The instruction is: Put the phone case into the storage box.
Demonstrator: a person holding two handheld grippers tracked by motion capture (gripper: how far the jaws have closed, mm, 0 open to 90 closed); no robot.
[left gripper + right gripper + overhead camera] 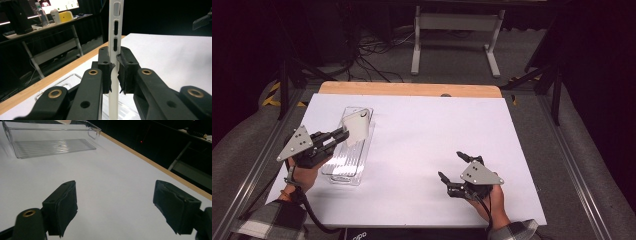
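Observation:
A white phone case [357, 125] hangs edge-on between the jaws of my left gripper [344, 134], which is shut on its lower part. In the left gripper view the phone case [116, 30] stands upright, with slots along its thin side, and the left gripper [114, 68] pinches it from both sides. The case is held above a clear plastic tray [360, 165] lying on the left of the white table. My right gripper [451, 166] rests low at the front right, open, with nothing between its jaws. In the right gripper view the right gripper [115, 205] faces bare table, with the tray [11, 141] far off.
White sheet [437, 125] covers the table, with a wooden strip [412, 89] along the far edge. Beyond it stand a white table frame [457, 30] and floor cables. A desk with bottles [45, 17] shows in the left gripper view.

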